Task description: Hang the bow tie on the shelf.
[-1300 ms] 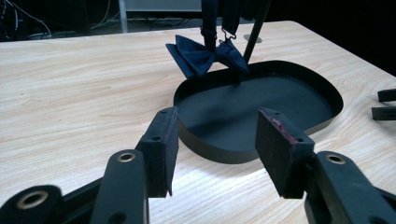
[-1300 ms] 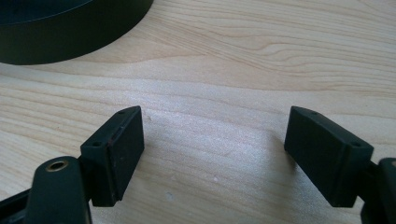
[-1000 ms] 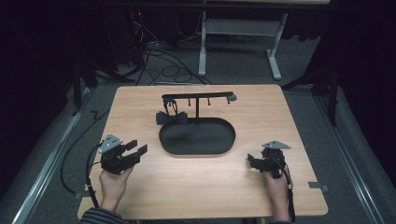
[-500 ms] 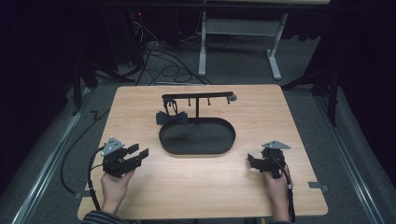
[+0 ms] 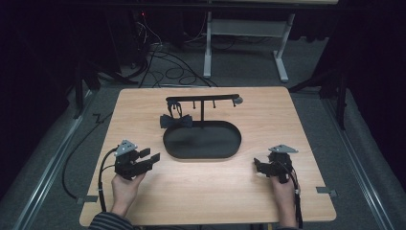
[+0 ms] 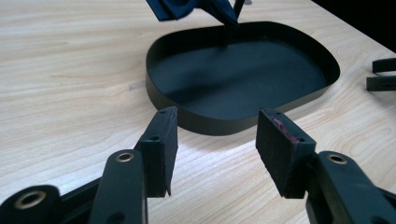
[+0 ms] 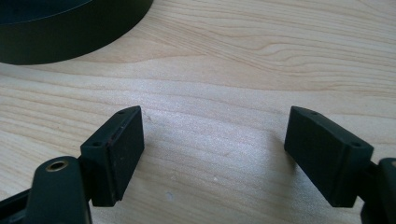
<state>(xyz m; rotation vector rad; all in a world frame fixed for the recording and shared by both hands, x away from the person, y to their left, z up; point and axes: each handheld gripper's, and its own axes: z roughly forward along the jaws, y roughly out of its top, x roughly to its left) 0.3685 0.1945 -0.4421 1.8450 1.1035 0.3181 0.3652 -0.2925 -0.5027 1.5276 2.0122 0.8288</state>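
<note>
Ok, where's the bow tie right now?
In the high view the bow tie hangs at the left end of the black rack, just behind the oval tray's left rim.

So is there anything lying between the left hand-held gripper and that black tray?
No, just bare wooden table. The left gripper view shows the left hand-held gripper, jaws open, facing the black tray across plain wood.

A dark lab; floor cables behind a wooden table.
</note>
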